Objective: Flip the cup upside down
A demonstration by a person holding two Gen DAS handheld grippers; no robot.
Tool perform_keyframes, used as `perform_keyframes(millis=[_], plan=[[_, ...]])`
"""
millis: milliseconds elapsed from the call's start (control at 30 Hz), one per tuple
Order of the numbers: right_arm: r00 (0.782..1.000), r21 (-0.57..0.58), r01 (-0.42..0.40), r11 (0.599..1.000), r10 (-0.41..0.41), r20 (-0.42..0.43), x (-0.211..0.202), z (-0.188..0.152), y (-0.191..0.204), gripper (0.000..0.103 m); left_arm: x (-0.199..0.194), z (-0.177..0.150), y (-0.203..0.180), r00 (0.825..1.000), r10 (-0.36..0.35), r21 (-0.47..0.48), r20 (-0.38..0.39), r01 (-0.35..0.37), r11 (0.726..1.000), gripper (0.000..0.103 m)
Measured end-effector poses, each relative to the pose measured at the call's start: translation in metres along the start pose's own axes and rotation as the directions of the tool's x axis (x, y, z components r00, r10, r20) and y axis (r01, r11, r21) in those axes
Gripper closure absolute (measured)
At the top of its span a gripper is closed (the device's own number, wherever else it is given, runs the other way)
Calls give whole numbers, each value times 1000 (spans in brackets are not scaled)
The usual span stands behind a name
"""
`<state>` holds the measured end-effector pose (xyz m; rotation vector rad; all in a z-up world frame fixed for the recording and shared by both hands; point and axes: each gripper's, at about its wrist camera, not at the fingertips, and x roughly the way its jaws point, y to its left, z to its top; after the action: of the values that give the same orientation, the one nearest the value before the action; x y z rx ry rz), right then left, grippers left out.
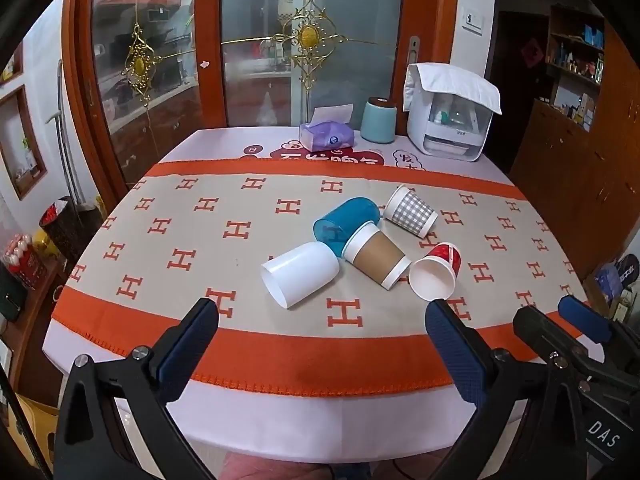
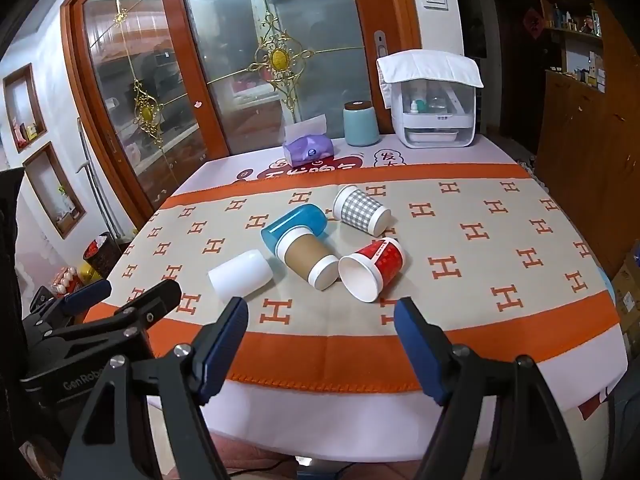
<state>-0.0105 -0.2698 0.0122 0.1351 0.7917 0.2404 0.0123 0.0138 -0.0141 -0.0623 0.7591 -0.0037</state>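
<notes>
Several cups lie on their sides in a cluster mid-table: a white plastic cup (image 1: 300,273) (image 2: 241,270), a blue plastic cup (image 1: 345,220) (image 2: 292,221), a brown-sleeved paper cup (image 1: 377,257) (image 2: 309,259), a red paper cup (image 1: 437,271) (image 2: 374,267) and a grey checked paper cup (image 1: 412,210) (image 2: 361,210). My left gripper (image 1: 322,312) is open and empty, above the near table edge, short of the white cup. My right gripper (image 2: 322,312) is open and empty, near the edge in front of the red cup; it also shows in the left wrist view (image 1: 560,316).
An orange-and-beige H-patterned cloth (image 1: 200,248) covers the table. At the far edge stand a purple tissue pack (image 1: 326,136), a teal canister (image 1: 378,120) and a white appliance (image 1: 450,116). Glass doors stand behind. A wooden cabinet (image 1: 580,168) is at the right.
</notes>
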Motion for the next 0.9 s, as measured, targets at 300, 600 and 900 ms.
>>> perform_keyframes(millis=[300, 600, 900], plan=[[1000, 0, -6, 1000, 6, 1, 0, 0, 2, 27, 0, 0, 0, 1000, 7, 0, 17, -7, 1000, 1], [1000, -3, -7, 1000, 7, -3, 3, 0, 4, 27, 4, 1, 4, 1000, -12, -21, -9, 12, 1000, 1], [1000, 4, -19, 1000, 19, 2, 4, 2, 7, 27, 8, 2, 8, 999, -26, -35, -38, 25, 999, 1]])
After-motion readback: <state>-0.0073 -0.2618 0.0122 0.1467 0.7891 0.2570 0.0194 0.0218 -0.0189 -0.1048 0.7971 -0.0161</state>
